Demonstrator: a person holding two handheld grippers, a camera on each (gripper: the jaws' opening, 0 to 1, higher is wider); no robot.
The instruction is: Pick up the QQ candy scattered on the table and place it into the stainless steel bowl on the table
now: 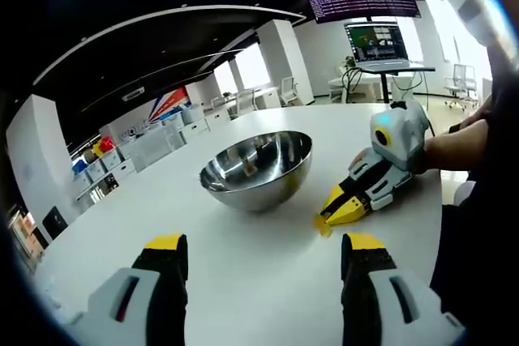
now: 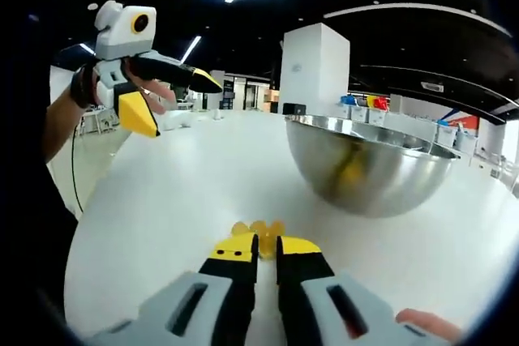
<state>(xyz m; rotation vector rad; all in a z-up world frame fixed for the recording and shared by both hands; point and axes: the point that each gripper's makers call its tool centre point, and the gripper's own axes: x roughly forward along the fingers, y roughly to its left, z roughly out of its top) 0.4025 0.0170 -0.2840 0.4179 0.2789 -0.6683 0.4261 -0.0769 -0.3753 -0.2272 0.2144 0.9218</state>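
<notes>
right gripper (image 2: pixel 263 247) nearly clenched on candy (image 2: pixel 258 229), lower centre, seemingly gripped | left gripper (image 1: pixel 263 250) released | bowl (image 1: pixel 258 169) centre | candy judged soft, light; pinched across middle

Bowl (image 1: pixel 257 169) (image 2: pixel 370 165): polished metal, mirror-glossy, smooth, reflecting room and table. Table (image 1: pixel 243 269) (image 2: pixel 186 192): white, smooth, faint sheen, no visible grain. Candy (image 2: pixel 258 232) (image 1: pixel 323 225): yellow, translucent-looking, slightly glossy wrapper; material hard to tell. Left gripper (image 1: pixel 263 255) (image 2: pixel 172 95): hard plastic, grey-white body with matt black jaws and yellow tips. Right gripper (image 2: pixel 266 246) (image 1: pixel 343 208): same plastic, grey shell smooth with low sheen, yellow tips matt.
</notes>
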